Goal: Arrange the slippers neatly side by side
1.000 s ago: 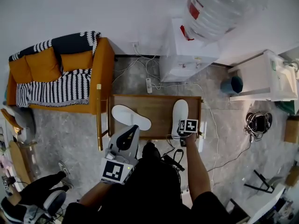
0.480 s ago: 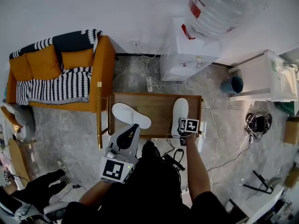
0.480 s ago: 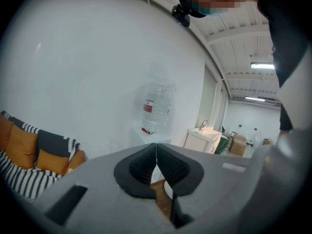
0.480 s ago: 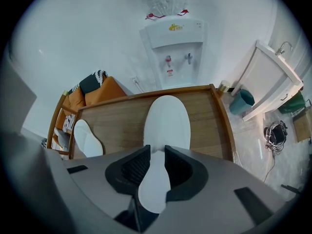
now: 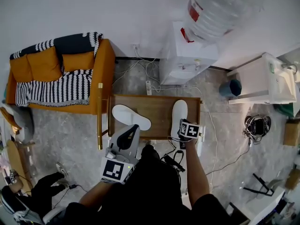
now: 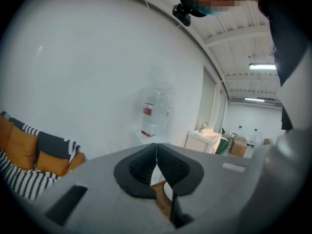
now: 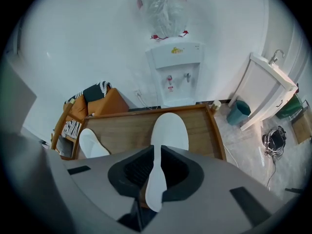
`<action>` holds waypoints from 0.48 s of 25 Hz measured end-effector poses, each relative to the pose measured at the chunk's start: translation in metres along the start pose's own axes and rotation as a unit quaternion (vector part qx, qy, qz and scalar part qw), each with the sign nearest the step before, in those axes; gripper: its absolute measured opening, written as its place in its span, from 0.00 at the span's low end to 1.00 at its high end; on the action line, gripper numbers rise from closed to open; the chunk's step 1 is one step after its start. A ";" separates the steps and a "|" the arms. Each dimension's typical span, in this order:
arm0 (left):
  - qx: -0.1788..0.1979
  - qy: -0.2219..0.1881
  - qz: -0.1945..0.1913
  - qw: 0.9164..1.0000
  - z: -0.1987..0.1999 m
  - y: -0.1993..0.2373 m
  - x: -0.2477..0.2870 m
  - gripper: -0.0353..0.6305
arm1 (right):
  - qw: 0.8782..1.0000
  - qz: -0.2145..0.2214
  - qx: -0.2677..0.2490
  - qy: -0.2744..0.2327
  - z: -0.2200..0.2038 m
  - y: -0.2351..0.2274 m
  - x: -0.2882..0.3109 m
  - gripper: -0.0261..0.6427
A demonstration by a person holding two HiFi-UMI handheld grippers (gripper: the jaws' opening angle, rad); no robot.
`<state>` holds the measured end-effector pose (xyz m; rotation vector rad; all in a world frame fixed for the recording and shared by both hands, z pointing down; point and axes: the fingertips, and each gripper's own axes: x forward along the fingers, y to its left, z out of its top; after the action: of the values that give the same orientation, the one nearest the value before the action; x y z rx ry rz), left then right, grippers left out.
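Two white slippers lie on a low wooden table (image 5: 154,104). One slipper (image 5: 131,117) lies slanted at the table's left. The other slipper (image 5: 180,112) lies lengthwise at the right, toe pointing away from me. My right gripper (image 5: 181,131) is at this slipper's heel. In the right gripper view the heel (image 7: 157,179) sits between the jaws of the right gripper (image 7: 156,152), which are opening and look slack on it; the left slipper (image 7: 91,144) shows too. My left gripper (image 5: 131,129) hovers near the table's front edge, tilted up toward the wall, shut (image 6: 156,152) and holding nothing.
An orange sofa (image 5: 61,74) with a striped blanket stands left of the table. A water dispenser (image 5: 187,50) is behind it and a white sink cabinet (image 5: 267,78) at the right. Cables (image 5: 173,156) lie on the floor in front. Another person's feet (image 5: 33,193) are at lower left.
The right gripper's marker cube has shifted slightly left and tilted at the slipper's heel. Both slippers and the left gripper stay in place. The feet at lower left moved.
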<state>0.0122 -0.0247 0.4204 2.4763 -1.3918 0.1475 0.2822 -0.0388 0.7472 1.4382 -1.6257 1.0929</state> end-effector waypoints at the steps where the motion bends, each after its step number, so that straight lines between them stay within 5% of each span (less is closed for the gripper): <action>1: 0.000 -0.001 0.000 1.000 0.001 0.000 -0.001 0.08 | 1.000 0.001 -0.001 -0.010 0.004 0.003 -0.005 0.11; 12: 0.003 -0.030 0.023 0.999 0.017 0.016 -0.016 0.08 | 0.988 0.050 -0.044 -0.141 0.044 0.063 -0.062 0.06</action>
<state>-0.0106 -0.0243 0.4043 2.4738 -1.4740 0.0889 0.2295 -0.0521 0.6647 1.5198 -1.9378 0.8898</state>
